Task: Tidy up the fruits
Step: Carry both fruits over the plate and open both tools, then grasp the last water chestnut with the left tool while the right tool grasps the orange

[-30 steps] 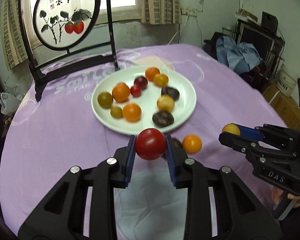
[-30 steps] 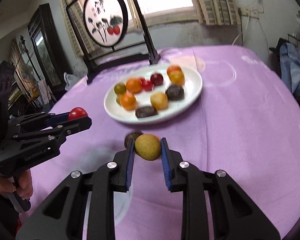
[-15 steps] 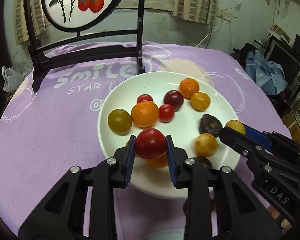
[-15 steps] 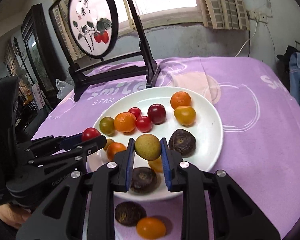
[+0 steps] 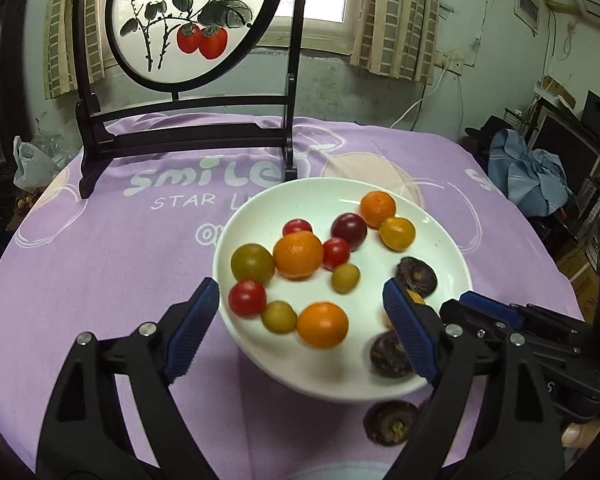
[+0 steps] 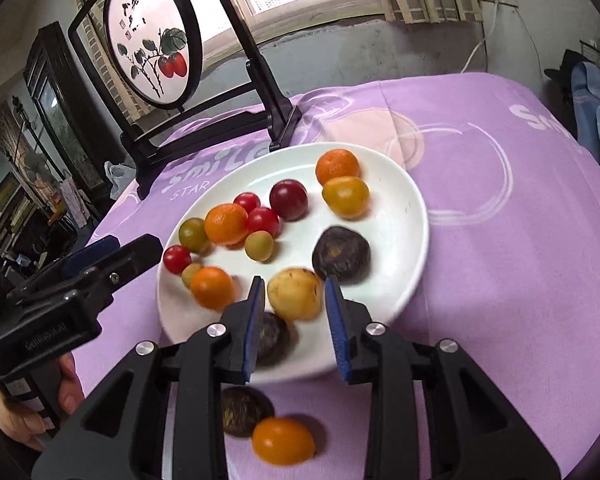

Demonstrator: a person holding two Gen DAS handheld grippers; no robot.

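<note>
A white plate (image 5: 320, 196) (image 6: 412, 216) on the purple tablecloth holds several small fruits: oranges, red, green and yellow tomatoes, dark wrinkled fruits. My left gripper (image 5: 300, 320) is open over the plate's near left; a red tomato (image 5: 247, 298) (image 6: 177, 259) lies on the plate close to its left finger. My right gripper (image 6: 296, 312) is open around a yellow fruit (image 6: 295, 294) that rests on the plate, jaws just apart from it. In the left wrist view the right gripper (image 5: 500, 320) enters from the right. A dark fruit (image 6: 242, 410) and an orange tomato (image 6: 283, 440) lie on the cloth before the plate.
A black wooden stand with a round painted screen (image 5: 188, 20) (image 6: 152, 36) stands on the table behind the plate. A person's hand (image 6: 64, 396) holds the left gripper's handle. Furniture and blue cloth (image 5: 532, 176) crowd the room to the right.
Both grippers moved forward over the plate and opened. The red tomato left the left gripper and lies on the plate; the yellow fruit now rests between the right gripper's parted jaws.
</note>
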